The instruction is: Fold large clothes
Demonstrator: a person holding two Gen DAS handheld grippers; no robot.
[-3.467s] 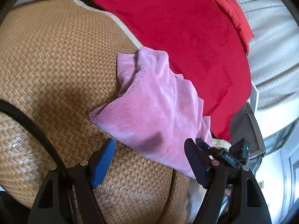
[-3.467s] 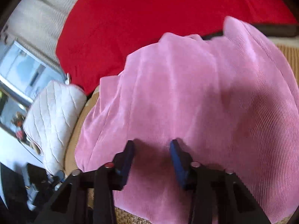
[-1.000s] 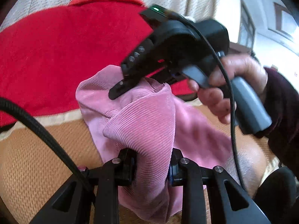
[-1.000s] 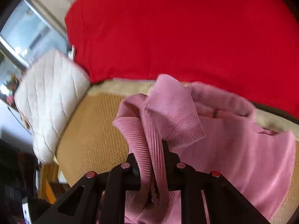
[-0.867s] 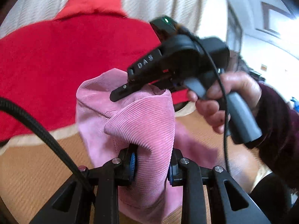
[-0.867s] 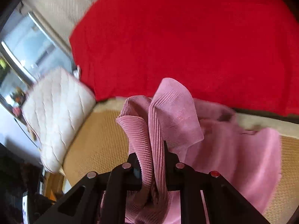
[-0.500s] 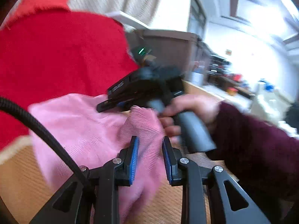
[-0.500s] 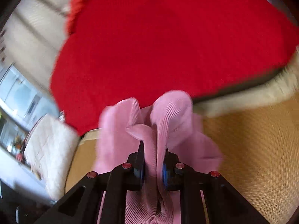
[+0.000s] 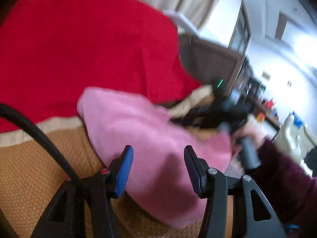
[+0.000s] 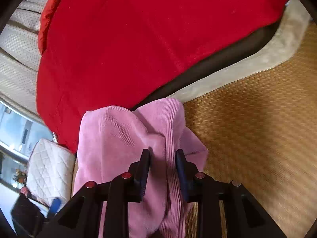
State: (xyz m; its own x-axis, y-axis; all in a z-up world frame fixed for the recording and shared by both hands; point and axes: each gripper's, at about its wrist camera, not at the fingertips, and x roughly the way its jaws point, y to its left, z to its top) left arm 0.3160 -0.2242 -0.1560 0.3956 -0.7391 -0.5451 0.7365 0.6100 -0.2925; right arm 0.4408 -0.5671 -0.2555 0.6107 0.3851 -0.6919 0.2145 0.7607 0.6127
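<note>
- Lying in a bunched heap on the woven straw mat point(image 9: 29, 178): pink corduroy garment point(image 9: 150, 138), its far edge reaching the pale border strip point(image 9: 59, 122) beside the red blanket point(image 9: 79, 49).
- Hovering just above the near part of that garment: left gripper point(image 9: 158, 166), blue pads point(image 9: 124, 168) standing wide apart, nothing pinched between them.
- Blurring heavily in the left wrist view, so fabric ribs and folds not readable there.
- Showing at the right of the same view: right gripper point(image 9: 216, 117) as a dark smear near the garment's far right edge, held by a hand point(image 9: 247, 136) with a maroon sleeve point(image 9: 281, 168).
- Straddling a raised ridge of ribbed pink fabric in the right wrist view: right gripper point(image 10: 162, 158), jaws set narrowly with cloth point(image 10: 118, 148) filling the gap; whether actually pressing on it or just released, impossible to tell.
- Draping downward past the right gripper's fingers point(image 10: 143, 164) and spreading left toward a white quilted cushion point(image 10: 47, 166).
- Sitting behind everything in the right wrist view: red blanket point(image 10: 138, 39) over a dark edge, with the straw mat point(image 10: 257, 129) stretching away to the right.
</note>
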